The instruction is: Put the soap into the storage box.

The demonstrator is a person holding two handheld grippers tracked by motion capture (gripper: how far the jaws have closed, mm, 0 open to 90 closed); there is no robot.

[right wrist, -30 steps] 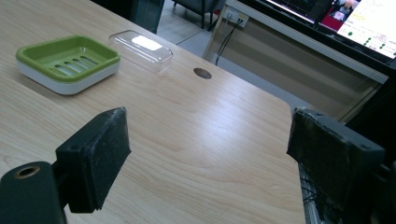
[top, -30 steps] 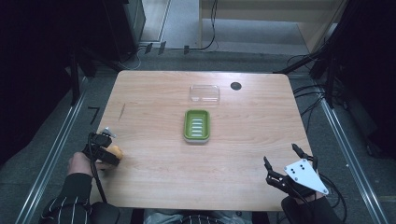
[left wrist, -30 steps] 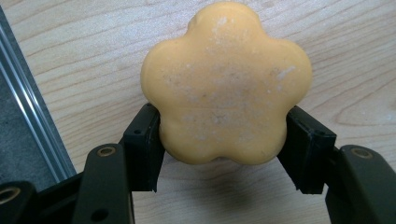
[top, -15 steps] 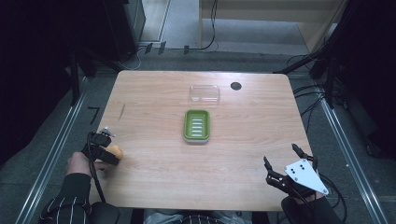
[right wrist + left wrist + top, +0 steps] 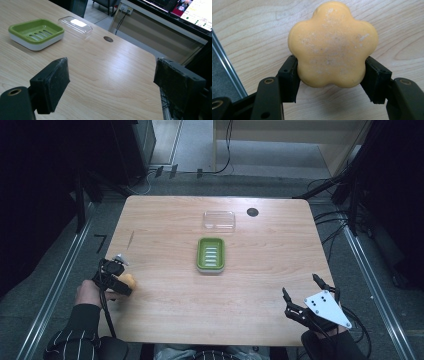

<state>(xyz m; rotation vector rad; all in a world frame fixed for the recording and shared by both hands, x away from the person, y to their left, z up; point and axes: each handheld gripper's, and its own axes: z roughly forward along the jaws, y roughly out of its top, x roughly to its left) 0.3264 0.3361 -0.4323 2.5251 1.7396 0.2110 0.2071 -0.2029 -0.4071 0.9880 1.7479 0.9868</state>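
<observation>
Left gripper [image 5: 121,281] sits at the near left edge of the table [image 5: 165,220], held in a hand [image 5: 89,292] with a striped sleeve behind it. Its jaws are clamped on an orange flower-shaped soap [image 5: 332,45]; in the left gripper view both pads press the soap's lower lobes from either side. The soap casts a shadow on the wood below it, but whether it rests on the table or hangs just above it is hard to tell from these angles.

Right gripper [image 5: 309,294] is at the near right corner, grey three-cornered plate on top. Jaws spread wide, nothing between them; the right gripper view shows bare wood in the gap.

Green soap dish [image 5: 211,254] lies near the middle of the table, slotted floor, pale base underneath. It is well apart from the soap and from both grippers. Clear plastic lid [image 5: 219,220] lies just beyond the dish on the far side, apart from it. Dark round hole [image 5: 252,212] in the tabletop is just beside the lid, toward the right.
</observation>
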